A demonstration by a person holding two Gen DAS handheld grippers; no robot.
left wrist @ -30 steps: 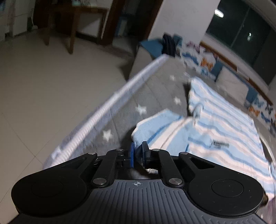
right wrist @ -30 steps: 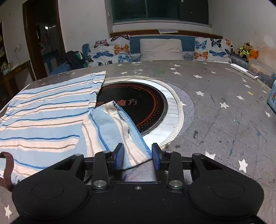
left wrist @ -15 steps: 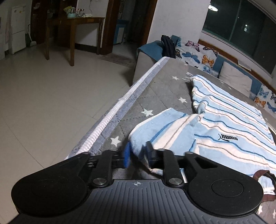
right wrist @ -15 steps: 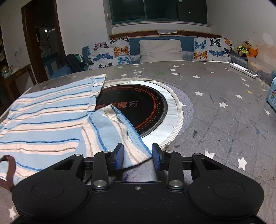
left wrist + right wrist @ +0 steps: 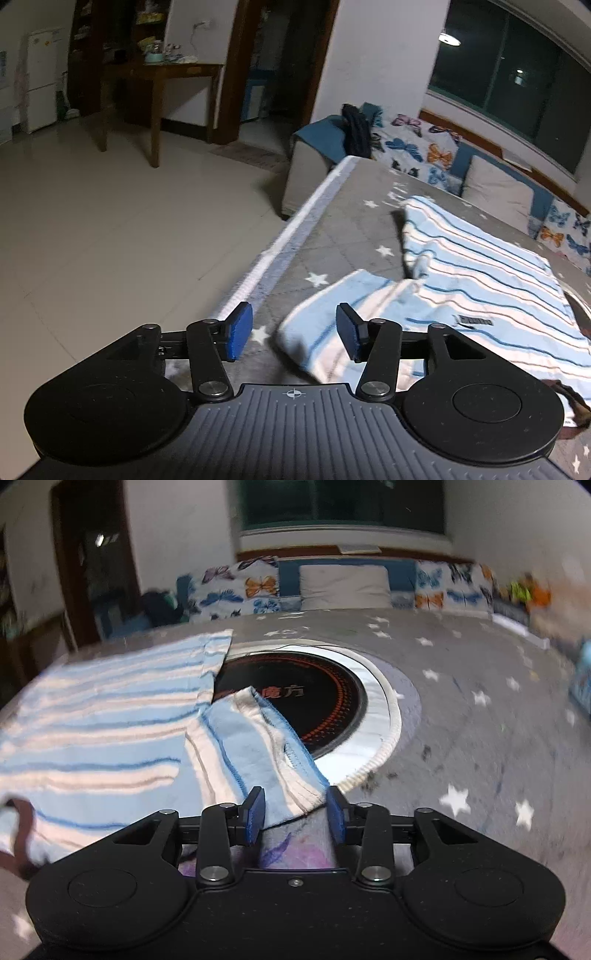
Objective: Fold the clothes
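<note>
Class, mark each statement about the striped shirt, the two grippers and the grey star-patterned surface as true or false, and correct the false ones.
1. The left gripper is clamped on the sleeve. False: its jaws stand wide open, with the sleeve lying loose between and beyond them.
2. The striped shirt lies spread on the grey star-patterned surface. True.
3. The right gripper is open, with a sleeve end just ahead of it. True.
4. The shirt covers the whole round black disc. False: only the shirt's edge and one sleeve overlap the disc's left side.
5. Butterfly-print cushions sit beyond the surface. True.
</note>
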